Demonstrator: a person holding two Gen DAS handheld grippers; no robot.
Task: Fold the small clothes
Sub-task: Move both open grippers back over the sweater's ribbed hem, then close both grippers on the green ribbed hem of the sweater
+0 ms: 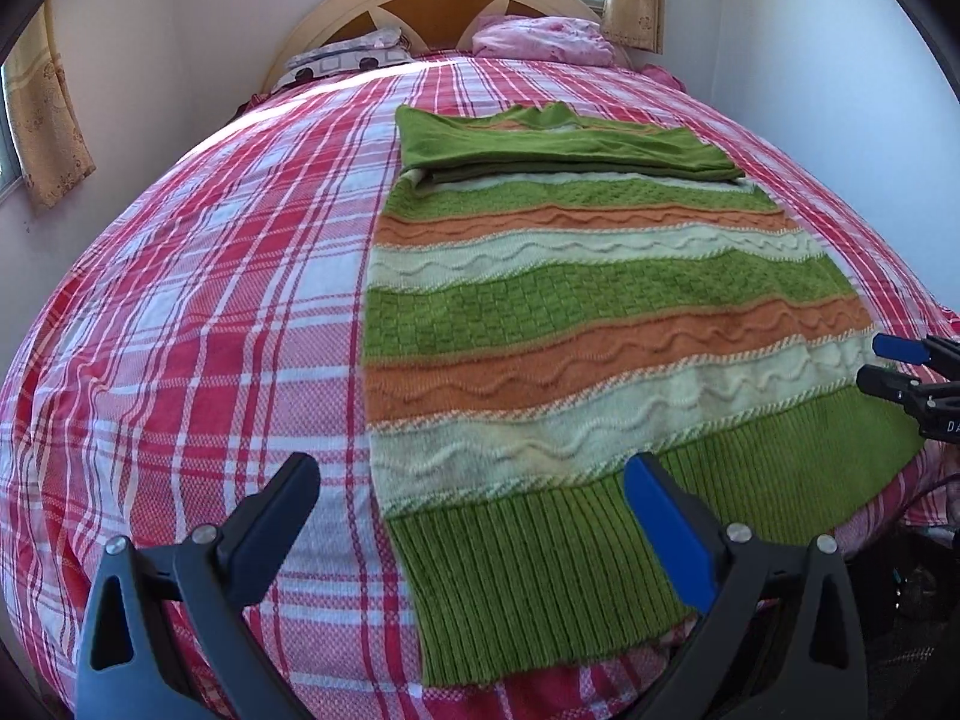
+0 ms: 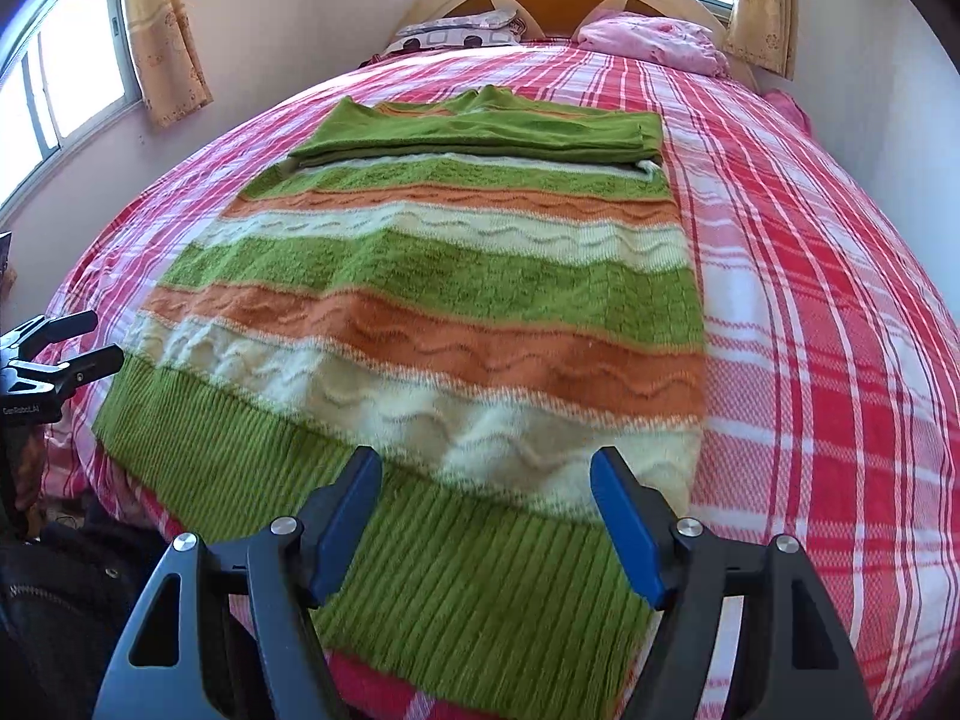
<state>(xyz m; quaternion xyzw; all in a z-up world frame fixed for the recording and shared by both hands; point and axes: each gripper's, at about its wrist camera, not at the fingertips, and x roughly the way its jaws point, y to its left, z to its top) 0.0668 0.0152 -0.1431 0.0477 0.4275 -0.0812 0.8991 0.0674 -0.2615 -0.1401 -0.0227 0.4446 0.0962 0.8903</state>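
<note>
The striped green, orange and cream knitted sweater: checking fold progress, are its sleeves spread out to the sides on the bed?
No, the striped knitted sweater has its green sleeves folded across its upper part.

Bright window daylight, fisheye edges, slight blur

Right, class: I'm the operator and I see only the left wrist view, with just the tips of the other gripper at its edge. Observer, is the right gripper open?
Observer: Yes. The right gripper is open, with nothing between its blue pads.
Operator: What lies under it?
Observer: The ribbed green hem of the striped sweater, toward its right-hand end.
Operator: And beyond that side?
Observer: A broad stretch of plaid bedsheet.
</note>
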